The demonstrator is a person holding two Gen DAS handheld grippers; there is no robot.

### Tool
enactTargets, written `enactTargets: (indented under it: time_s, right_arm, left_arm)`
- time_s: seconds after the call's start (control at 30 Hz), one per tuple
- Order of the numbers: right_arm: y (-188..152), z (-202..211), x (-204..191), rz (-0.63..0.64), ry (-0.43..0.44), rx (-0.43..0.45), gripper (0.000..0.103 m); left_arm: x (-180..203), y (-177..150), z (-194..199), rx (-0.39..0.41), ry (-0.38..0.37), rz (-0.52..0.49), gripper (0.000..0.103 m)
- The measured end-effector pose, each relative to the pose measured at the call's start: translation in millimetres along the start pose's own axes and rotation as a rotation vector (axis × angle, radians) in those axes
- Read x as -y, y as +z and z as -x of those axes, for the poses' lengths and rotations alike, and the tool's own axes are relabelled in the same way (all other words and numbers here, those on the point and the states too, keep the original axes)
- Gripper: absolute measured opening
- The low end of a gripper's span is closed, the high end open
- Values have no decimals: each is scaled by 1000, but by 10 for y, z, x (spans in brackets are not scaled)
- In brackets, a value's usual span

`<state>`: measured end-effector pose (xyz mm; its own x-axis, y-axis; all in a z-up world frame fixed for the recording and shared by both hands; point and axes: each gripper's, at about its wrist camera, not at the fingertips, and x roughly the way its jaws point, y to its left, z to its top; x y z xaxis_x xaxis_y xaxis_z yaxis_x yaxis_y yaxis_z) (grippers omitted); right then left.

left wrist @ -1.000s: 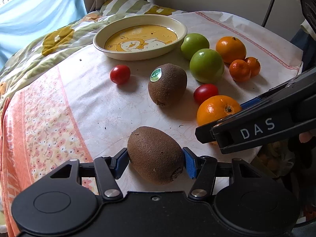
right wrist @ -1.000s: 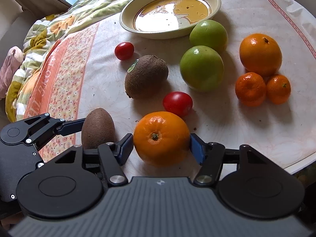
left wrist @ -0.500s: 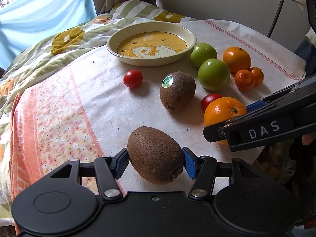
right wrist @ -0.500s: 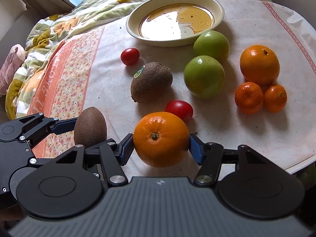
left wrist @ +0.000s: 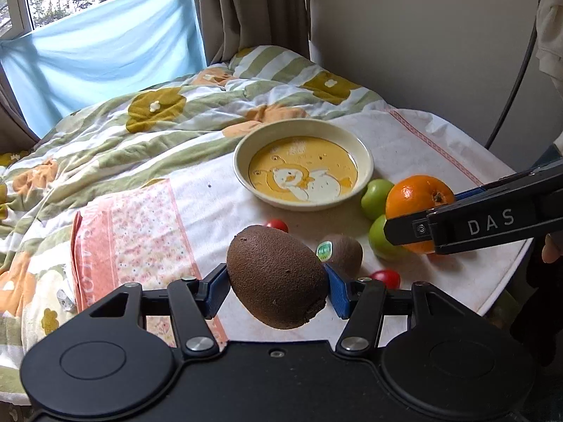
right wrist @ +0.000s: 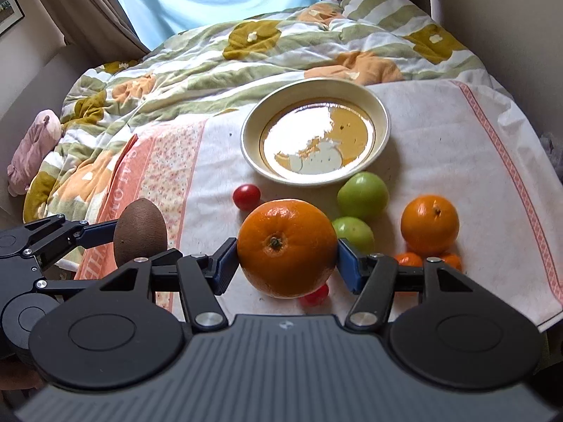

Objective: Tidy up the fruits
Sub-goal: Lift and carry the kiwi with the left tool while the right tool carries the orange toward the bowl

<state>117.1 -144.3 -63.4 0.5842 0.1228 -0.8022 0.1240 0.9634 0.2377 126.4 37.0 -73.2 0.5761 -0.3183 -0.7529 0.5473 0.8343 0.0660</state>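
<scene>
Right wrist view, left to right: left gripper (right wrist: 139,237) is clamped on a kiwi (right wrist: 140,230), right gripper (right wrist: 286,265) squeezes a big orange (right wrist: 286,248), both held above the towel (right wrist: 457,147). Bowl (right wrist: 381,112) sits behind, empty.

Home bedroom, floral quilt (right wrist: 246,56), curtained window (left wrist: 98,3)

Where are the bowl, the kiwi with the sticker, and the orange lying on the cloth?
bowl (right wrist: 381,112): right wrist view, cream rim.
kiwi with the sticker (left wrist: 346,254): left wrist view, brown skin beside the sticker.
orange lying on the cloth (right wrist: 430,225): right wrist view, middle of peel.
</scene>
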Motion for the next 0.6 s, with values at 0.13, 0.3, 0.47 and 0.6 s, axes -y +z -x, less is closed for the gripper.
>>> enactTargets:
  time_s: [0.13, 0.3, 0.47, 0.6]
  right_arm:
    - [311, 8, 152, 16, 25, 24, 74]
    - [754, -137, 424, 58, 63, 22, 74]
    - [1217, -426, 730, 90, 84, 11, 74]
    - [1517, -687, 903, 117, 103, -6, 74]
  left_arm:
    - [0, 286, -52, 32, 23, 28, 62]
    - [40, 702, -270, 48, 58, 65, 62]
    - [108, 1057, -648, 43, 87, 92, 62]
    - [158, 1280, -1042, 23, 105, 109, 62]
